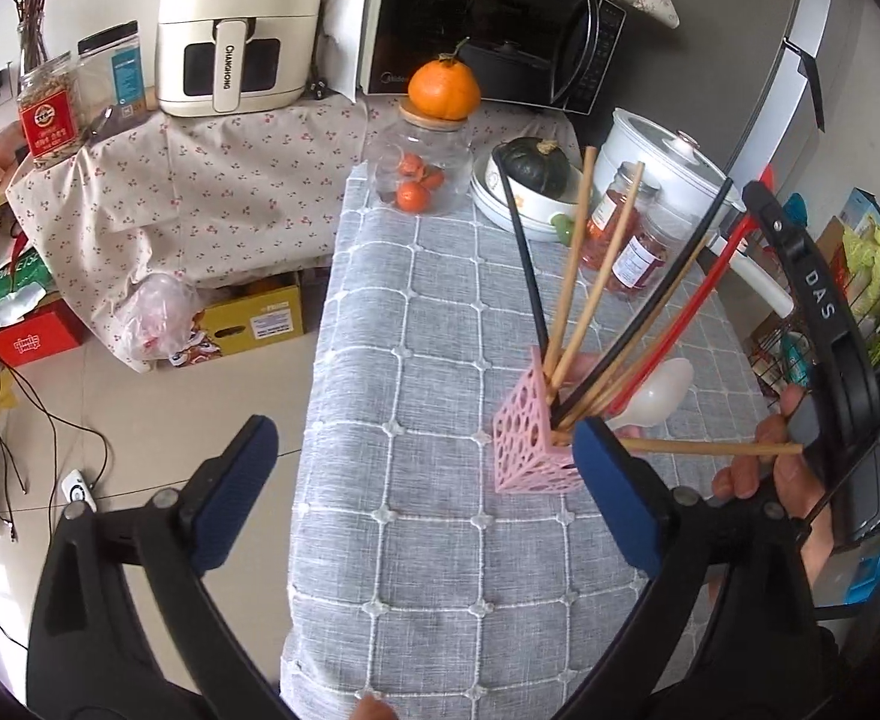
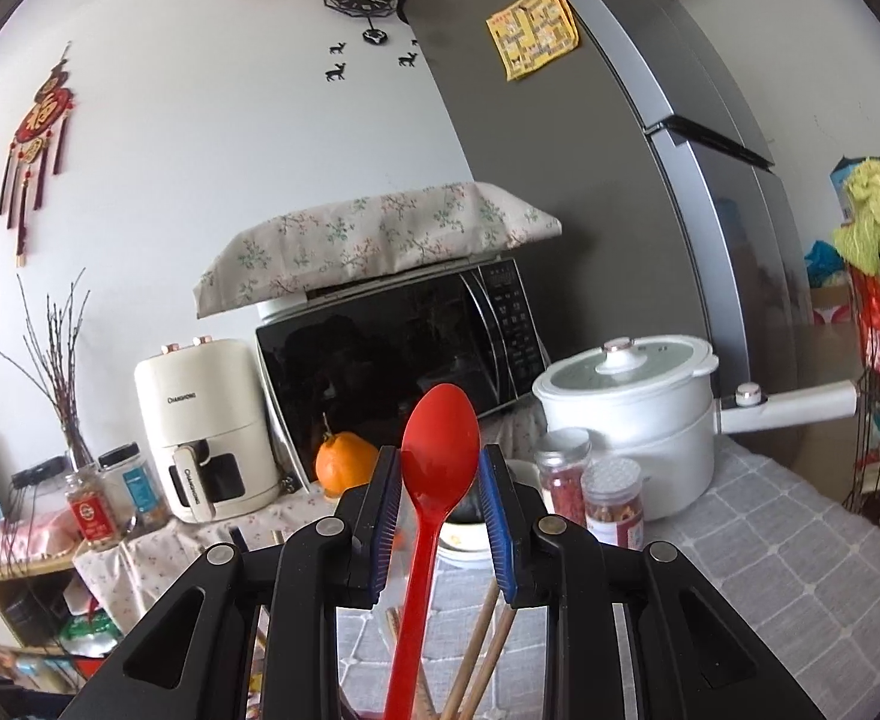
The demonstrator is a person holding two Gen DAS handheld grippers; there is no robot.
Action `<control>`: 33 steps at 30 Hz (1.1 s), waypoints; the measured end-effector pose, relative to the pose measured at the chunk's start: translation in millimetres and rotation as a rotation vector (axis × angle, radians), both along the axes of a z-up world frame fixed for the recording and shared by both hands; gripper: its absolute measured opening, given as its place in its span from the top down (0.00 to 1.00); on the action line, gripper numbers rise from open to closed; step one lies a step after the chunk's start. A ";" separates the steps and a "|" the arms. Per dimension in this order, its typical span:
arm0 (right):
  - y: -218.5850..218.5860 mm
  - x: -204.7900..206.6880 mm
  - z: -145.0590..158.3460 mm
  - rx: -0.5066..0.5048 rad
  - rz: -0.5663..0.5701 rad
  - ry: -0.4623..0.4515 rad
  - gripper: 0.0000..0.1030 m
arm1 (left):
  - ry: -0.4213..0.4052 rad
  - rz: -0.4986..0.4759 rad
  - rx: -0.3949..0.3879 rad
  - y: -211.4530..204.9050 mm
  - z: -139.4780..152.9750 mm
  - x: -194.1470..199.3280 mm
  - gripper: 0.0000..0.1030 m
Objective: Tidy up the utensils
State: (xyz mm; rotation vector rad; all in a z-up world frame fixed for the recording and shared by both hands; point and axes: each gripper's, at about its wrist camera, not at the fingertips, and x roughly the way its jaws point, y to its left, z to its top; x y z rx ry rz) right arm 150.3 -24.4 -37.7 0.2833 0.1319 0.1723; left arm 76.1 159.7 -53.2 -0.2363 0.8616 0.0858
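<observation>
The pink holder (image 1: 526,441) stands on the grey cloth (image 1: 428,324), bristling with chopsticks (image 1: 580,276); the left gripper (image 1: 425,462) gapes empty beside it; the right gripper (image 2: 440,468) brackets the red spoon (image 2: 440,438), apparently without pinching; a nudge could topple the light holder.

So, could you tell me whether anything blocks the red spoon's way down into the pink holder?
The red spoon stands between the right gripper pads, its handle already among the chopsticks in the pink holder. Only those crowd its way.
</observation>
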 end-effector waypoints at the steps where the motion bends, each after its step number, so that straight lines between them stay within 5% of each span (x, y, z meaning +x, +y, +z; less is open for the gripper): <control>1: -1.2 -0.1 -3.1 0.009 -0.002 0.006 0.72 | -0.001 0.000 0.001 0.5 -0.6 -0.2 0.04; 13: -25.4 -3.9 4.6 0.039 0.029 0.068 0.44 | -0.038 -0.010 0.008 -10.8 -3.7 -1.3 0.01; 21: -58.7 -22.9 33.2 -0.041 -0.014 0.129 0.01 | -0.090 0.013 -0.005 -21.9 5.2 -11.1 0.01; 33: -109.1 -65.9 30.2 -0.225 -0.083 0.358 0.00 | -0.129 -0.112 0.072 -82.2 21.2 -36.3 0.01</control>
